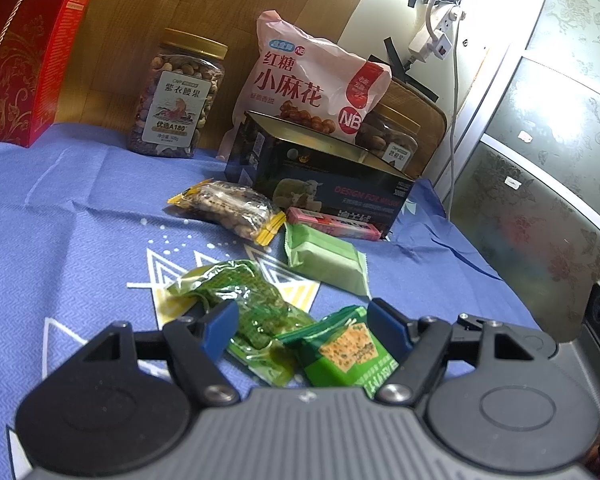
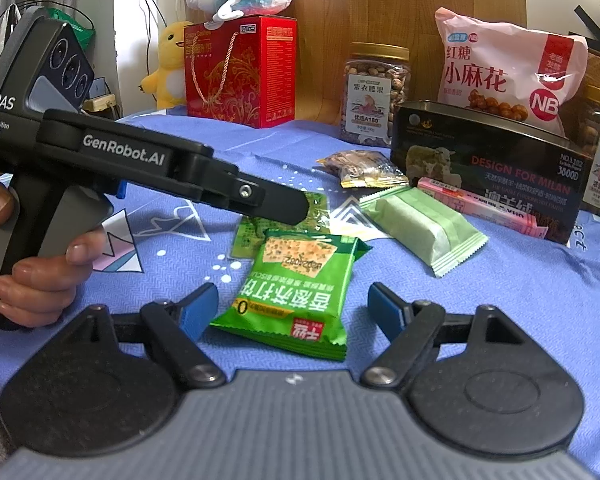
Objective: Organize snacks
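Blue patterned tablecloth [image 1: 80, 200] under my rig, wooden panel behind. Item: green biscuit packet [image 2: 296, 288], cracker picture and white lettering, lying flat near centre between my right gripper [image 2: 294, 306] pads, untouched; jaws wide. Item: clear green snack pouch [image 1: 244, 304], crinkled, between my left gripper [image 1: 300, 326] pads, jaws moderately spread; contact I cannot tell. Farther right: pale green wafer pack [image 1: 326, 258], peanut packet [image 1: 230, 208], pink bar [image 1: 332, 224], black tin [image 1: 320, 172]. Far row: nut jar [image 1: 176, 96], pink bag [image 1: 312, 80], red gift box [image 1: 24, 60]. Second jar at right partly hidden, label unclear.
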Demonstrator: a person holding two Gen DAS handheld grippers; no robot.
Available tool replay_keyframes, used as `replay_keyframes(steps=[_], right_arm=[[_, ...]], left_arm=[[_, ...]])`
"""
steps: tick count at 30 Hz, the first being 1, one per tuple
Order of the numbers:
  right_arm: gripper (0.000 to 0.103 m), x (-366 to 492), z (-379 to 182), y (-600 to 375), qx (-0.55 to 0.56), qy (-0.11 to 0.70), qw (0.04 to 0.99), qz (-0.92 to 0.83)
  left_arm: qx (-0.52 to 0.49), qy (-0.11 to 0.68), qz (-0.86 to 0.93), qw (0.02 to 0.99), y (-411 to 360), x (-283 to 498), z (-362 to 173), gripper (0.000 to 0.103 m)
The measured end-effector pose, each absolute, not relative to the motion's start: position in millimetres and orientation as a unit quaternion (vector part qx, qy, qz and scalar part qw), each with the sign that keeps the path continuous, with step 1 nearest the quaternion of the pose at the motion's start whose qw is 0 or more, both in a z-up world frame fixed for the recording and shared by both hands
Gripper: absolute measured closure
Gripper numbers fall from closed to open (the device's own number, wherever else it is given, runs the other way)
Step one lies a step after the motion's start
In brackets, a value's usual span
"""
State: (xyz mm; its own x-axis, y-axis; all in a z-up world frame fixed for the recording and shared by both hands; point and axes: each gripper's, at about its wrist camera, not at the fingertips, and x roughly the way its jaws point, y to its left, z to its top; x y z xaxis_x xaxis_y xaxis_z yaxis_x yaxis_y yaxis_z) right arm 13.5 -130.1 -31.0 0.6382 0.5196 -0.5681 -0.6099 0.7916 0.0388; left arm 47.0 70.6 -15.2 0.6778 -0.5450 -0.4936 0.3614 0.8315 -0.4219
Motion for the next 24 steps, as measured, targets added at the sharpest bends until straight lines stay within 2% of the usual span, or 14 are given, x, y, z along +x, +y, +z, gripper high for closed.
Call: replay_keyframes(steps=[24], right_arm=[[0.020,12.6,-31.5,-129.7,-0.085,0.289,0.898,0.320]], left_arm=[[-0.149,0.314,-0.258,0.901,69.3,46.5,-16.7,0.030]])
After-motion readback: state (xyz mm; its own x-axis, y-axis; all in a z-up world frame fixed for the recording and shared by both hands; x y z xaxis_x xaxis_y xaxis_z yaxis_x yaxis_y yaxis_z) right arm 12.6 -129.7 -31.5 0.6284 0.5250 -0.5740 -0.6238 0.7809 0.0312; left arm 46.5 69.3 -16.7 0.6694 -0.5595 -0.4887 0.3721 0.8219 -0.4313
